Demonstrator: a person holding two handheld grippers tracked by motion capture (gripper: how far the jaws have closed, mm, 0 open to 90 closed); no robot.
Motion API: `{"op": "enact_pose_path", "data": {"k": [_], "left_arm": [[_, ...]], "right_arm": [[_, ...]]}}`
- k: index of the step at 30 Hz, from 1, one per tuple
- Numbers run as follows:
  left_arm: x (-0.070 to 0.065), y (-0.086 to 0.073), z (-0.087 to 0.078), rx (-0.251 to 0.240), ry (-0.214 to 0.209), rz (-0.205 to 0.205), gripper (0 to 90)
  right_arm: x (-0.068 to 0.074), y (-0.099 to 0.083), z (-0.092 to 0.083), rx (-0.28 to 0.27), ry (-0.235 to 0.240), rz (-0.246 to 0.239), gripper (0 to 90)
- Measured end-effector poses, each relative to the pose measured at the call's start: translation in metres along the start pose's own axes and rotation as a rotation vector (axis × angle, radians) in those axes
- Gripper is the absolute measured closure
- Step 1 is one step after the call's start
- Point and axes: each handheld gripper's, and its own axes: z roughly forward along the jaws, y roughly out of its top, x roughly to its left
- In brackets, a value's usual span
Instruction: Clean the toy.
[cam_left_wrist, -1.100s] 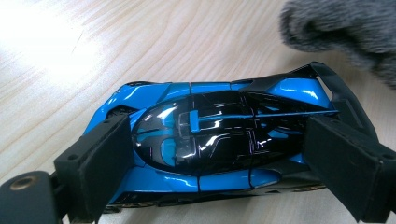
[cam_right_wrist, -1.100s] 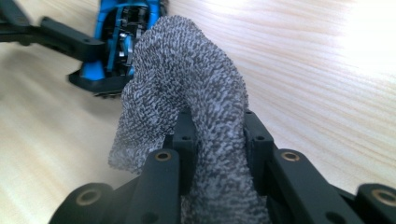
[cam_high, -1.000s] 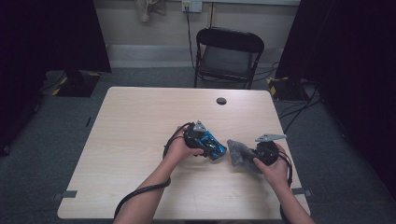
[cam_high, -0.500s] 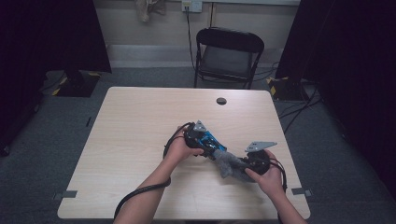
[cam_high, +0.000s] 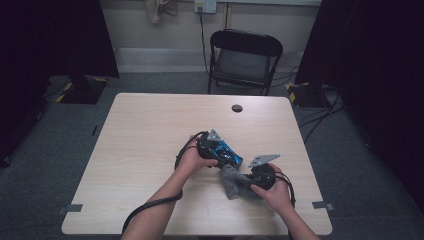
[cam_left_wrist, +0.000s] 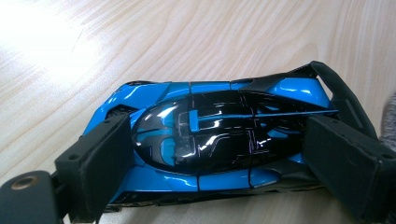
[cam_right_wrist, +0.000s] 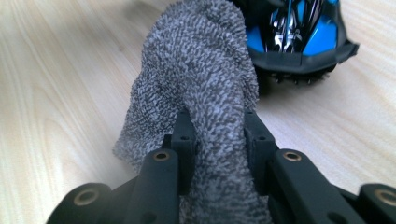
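l gripper fingers clamp blue toy car; r gripper fingers pinch grey cloth.

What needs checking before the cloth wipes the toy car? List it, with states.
1. Left gripper jaws clamp the blue toy car front and rear: ok.
2. Car rests on the table: ok.
3. Right gripper jaws pinch the grey cloth: ok.
4. Cloth reaches the car's end: close, contact cannot tell.
5. Cloth clear of the left jaws: ok.
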Motion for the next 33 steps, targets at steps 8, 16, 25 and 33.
{"op": "enact_pose_path", "data": {"k": [8, 16, 25, 33], "left_arm": [[0.000, 0.000, 0.000, -0.001, 0.000, 0.001, 8.9], [0.000, -0.001, 0.000, -0.004, -0.001, 0.001, 8.9], [0.001, -0.001, 0.000, -0.007, 0.000, 0.000, 8.9], [0.001, -0.001, 0.000, -0.009, 0.001, -0.002, 8.9]], "right_arm": [[-0.005, -0.001, 0.002, -0.004, -0.035, 0.022, 71.2], [-0.015, -0.002, -0.002, -0.006, -0.063, 0.032, 71.2], [-0.027, -0.004, -0.007, -0.006, -0.115, 0.058, 71.3], [-0.036, -0.002, -0.008, -0.005, -0.160, 0.096, 71.2]]}}
